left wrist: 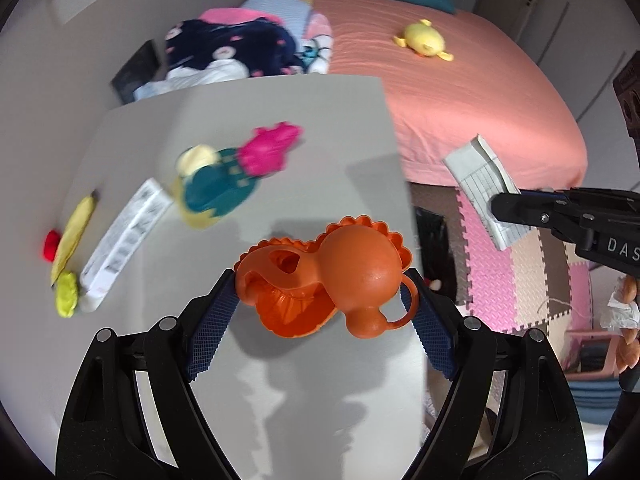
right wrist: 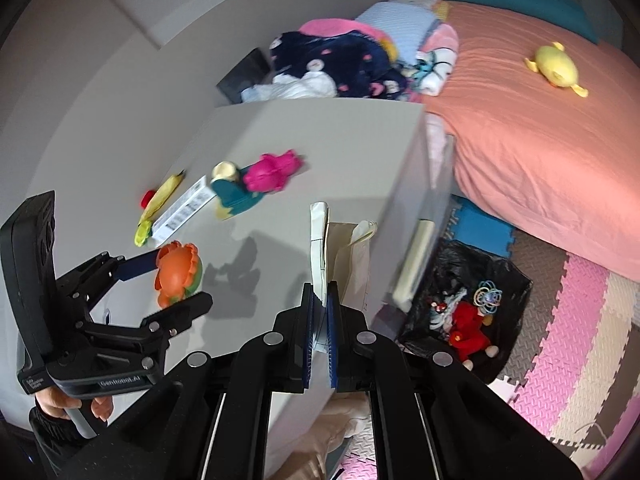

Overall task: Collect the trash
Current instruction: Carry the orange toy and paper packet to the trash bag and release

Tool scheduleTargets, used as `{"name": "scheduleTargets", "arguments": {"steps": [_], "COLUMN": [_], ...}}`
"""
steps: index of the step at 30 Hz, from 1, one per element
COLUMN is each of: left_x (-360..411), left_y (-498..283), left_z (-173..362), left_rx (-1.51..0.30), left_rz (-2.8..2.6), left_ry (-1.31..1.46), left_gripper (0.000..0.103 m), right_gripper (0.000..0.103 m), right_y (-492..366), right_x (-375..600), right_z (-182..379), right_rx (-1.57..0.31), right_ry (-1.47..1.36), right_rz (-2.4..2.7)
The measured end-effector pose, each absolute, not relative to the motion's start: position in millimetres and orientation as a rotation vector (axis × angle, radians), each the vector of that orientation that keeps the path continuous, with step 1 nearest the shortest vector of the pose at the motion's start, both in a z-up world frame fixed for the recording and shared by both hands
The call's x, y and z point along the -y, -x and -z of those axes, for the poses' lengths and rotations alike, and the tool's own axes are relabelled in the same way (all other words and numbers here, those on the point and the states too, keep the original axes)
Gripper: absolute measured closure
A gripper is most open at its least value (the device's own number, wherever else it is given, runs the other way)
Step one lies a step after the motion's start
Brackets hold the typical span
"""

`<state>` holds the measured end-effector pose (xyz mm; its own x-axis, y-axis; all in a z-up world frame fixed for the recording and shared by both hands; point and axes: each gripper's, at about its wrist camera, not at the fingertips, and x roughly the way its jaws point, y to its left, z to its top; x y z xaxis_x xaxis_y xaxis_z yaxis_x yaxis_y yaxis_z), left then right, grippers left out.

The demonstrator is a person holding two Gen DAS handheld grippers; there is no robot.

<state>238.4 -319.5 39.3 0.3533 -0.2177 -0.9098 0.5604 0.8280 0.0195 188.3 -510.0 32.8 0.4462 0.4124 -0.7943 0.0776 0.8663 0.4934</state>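
Observation:
My left gripper (left wrist: 324, 284) is shut on an orange plastic toy (left wrist: 332, 280) and holds it just above the white table (left wrist: 280, 120); it also shows in the right wrist view (right wrist: 176, 276). My right gripper (right wrist: 320, 300) is shut on a flat white paper carton (right wrist: 320, 248), held upright past the table's right edge; the carton also shows in the left wrist view (left wrist: 484, 188). A black trash bag (right wrist: 464, 304) stands open on the floor beside the table, with a red plush and other bits inside.
On the table lie a teal and pink toy (left wrist: 236, 176), a white box (left wrist: 128, 232) and a yellow wrapper (left wrist: 74, 236). A pink bed (left wrist: 460, 92) with a yellow plush (left wrist: 424, 40) lies behind. Foam mats (right wrist: 560, 352) cover the floor.

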Motion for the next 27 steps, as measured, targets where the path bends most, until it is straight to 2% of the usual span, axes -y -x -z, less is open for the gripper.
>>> {"name": "scheduleTargets", "arguments": {"steps": [11,20,21,22,24,27], "left_x": [458,518,521,524,525,525], "left_y": [-200,-193,-194,-195,-197,-200], "left_z": [-3,39,43,46,50,54], "left_rx": [-1.141,-1.203,-1.209,-1.207,-1.192,-1.195], "left_rz": [0.706,0.779,0.774,0.754,0.717,0.662], "left_ry": [-0.526,-0.582,-0.585,-0.591,-0.609,-0.636], "left_gripper": [0.023,0.023,0.014,0.005,0.005,0.005], "right_gripper": [0.096,0.095,0.085,0.060,0.036,0.036], "right_y": [-149,-132,-134,-135,-135,-135], "right_x": [616,671,673,673,676,679], "right_z": [5,56,62,66,73,76], "right_rx": [-1.108,-1.184,-1.214,-1.235,-1.262,-1.252], "right_ry": [-0.616,-0.684,-0.676,-0.667,-0.627,-0.584], "right_rz": [-0.069,0.015,0.018,0.035,0.105,0.155]}}
